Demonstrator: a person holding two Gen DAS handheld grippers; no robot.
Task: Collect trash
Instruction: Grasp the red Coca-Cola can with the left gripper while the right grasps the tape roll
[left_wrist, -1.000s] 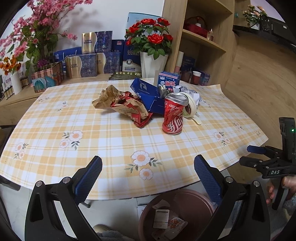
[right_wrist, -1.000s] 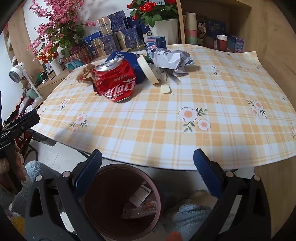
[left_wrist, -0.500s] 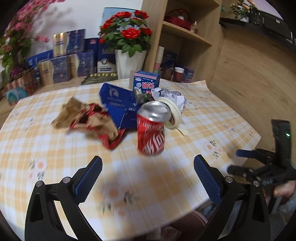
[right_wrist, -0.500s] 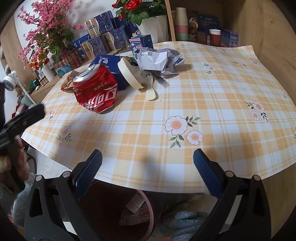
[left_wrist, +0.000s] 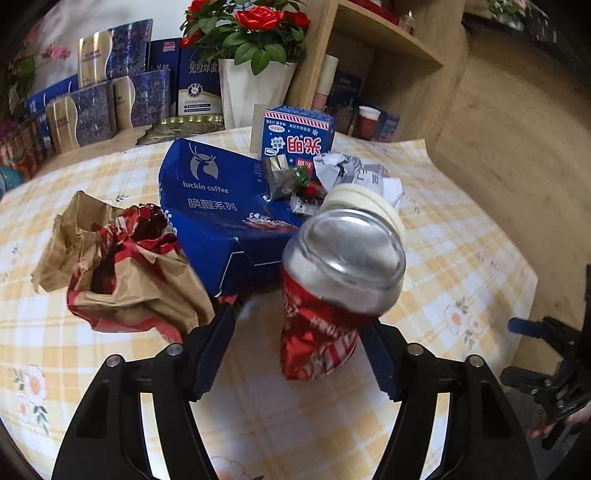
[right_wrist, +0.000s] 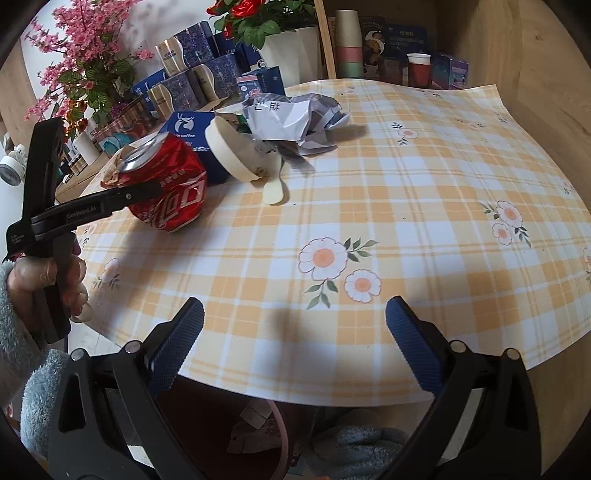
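Can (left_wrist: 332, 291) between spread left gripper (left_wrist: 299, 354) fingers — blue box (left_wrist: 221, 218) just behind; right gripper (right_wrist: 295, 350) agape.

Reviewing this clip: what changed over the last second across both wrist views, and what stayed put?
The left tool advanced from the table edge to the crushed red can; its fingers now sit on either side of the can, and whether they are touching it yet cannot be told. The right tool edged slightly forward, open and empty. The can, blue coffee box, brown paper bag and tape roll lie where they were.

Bin (right_wrist: 275, 439) mostly hidden beneath tablecloth (right_wrist: 424, 229)
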